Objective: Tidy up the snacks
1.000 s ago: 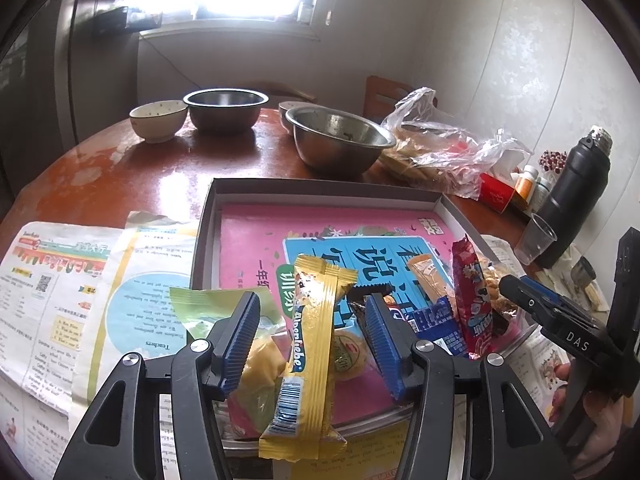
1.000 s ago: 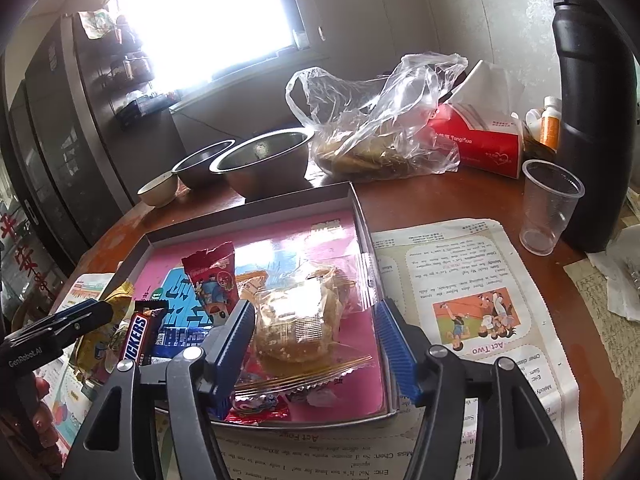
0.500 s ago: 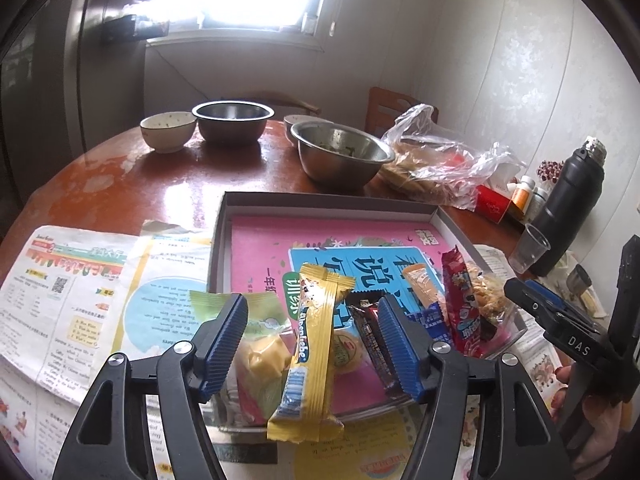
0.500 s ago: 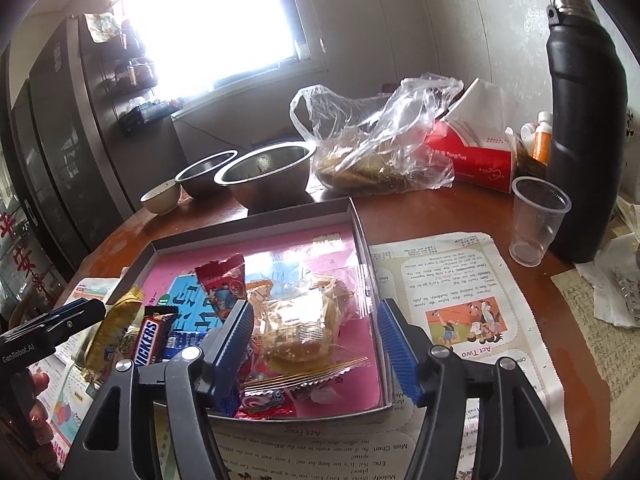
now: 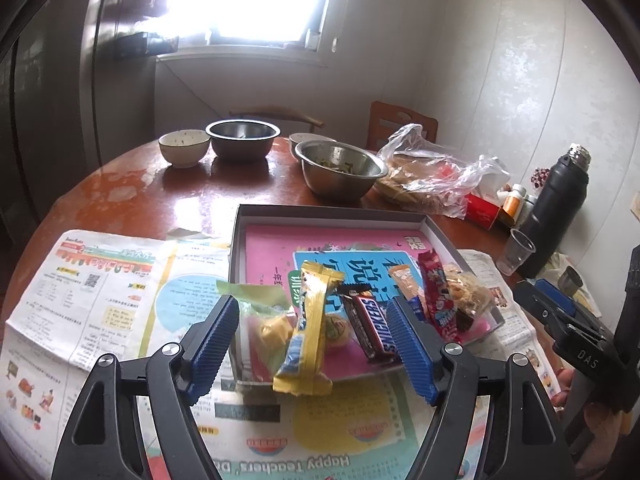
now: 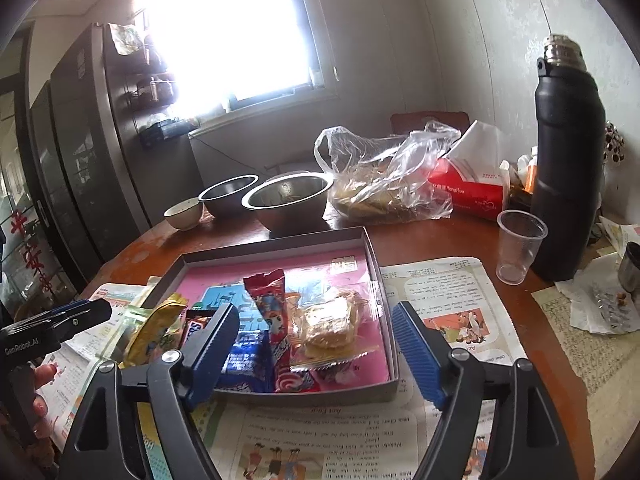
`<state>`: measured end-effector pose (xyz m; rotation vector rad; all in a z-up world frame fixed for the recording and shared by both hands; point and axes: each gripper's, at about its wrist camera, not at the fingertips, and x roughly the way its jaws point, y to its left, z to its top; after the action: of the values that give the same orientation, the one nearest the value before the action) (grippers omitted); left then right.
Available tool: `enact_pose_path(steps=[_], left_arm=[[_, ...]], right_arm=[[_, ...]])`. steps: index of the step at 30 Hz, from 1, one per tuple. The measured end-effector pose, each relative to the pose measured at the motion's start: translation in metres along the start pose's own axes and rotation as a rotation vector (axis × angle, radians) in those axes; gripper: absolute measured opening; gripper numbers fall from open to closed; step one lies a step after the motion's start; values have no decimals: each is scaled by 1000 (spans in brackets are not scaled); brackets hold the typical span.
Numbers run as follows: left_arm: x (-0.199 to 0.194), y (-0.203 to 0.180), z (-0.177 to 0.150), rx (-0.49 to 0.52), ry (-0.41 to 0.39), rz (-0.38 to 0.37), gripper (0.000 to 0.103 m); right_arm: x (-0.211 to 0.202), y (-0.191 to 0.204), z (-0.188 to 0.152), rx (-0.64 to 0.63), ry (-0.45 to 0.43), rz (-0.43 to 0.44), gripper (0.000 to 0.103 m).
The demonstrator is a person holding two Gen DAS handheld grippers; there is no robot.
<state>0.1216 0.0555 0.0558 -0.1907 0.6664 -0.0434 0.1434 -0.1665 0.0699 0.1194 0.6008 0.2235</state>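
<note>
Now both hand-held grippers opening, nothing gripped, above snacks in tray.

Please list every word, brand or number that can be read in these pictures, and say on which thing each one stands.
"SNICKERS": brown chocolate bar in the box.
"Happy Teachers' D…", cut off: newspaper near the left tongs.
"DAS": body of the right tongs.
"GenRobot.AI": body of the left tongs.
"TongTuo", roughly: red tissue box.
"Act Two", seen upside down: newspaper page.
Large Chinese characters: blue sheet in the box.
Other wrappers and small newspaper print: too blurred.
</note>
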Motion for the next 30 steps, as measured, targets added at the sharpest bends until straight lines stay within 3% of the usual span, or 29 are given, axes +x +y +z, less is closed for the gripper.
enact_pose_path(steps=[8, 30], left_arm=[[-20, -11, -8, 16, -11, -9, 78], [-43, -8, -38, 26, 27, 39, 79]], right_arm=[[-21, 6, -3, -14, -24, -3, 88], [-49, 18, -26, -30, -12, 30, 90]])
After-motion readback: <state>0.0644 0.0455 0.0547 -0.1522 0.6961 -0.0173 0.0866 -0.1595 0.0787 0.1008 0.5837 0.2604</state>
